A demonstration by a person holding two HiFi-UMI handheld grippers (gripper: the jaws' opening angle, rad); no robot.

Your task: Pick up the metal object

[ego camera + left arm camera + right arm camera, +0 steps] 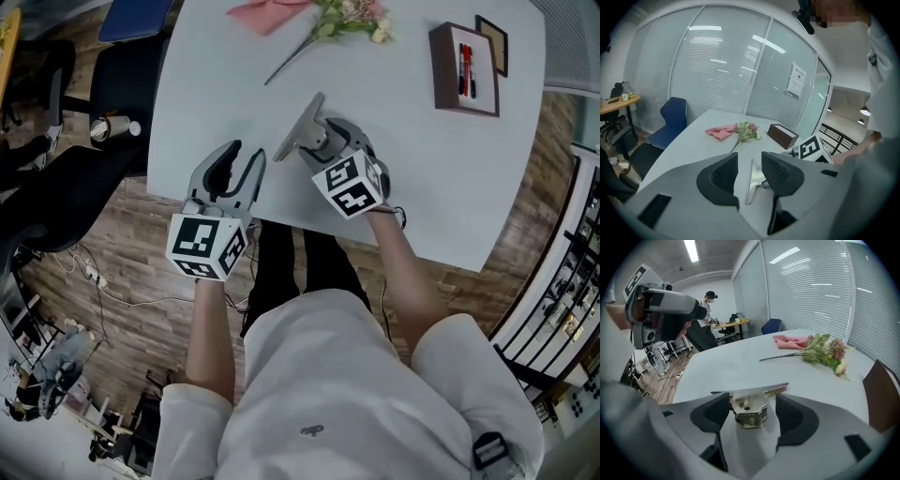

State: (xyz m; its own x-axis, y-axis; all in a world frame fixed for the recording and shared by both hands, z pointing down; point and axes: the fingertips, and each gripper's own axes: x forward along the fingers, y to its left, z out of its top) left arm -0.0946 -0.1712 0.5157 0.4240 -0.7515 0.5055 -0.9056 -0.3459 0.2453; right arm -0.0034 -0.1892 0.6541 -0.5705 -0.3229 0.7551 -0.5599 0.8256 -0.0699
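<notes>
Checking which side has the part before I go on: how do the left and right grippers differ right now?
The right gripper is shut on the metal object; the left gripper has its jaws apart and holds nothing. The right gripper reaches further in over the white table; the left gripper sits nearer the table's edge. Both are grey and carry a marker cube.
</notes>
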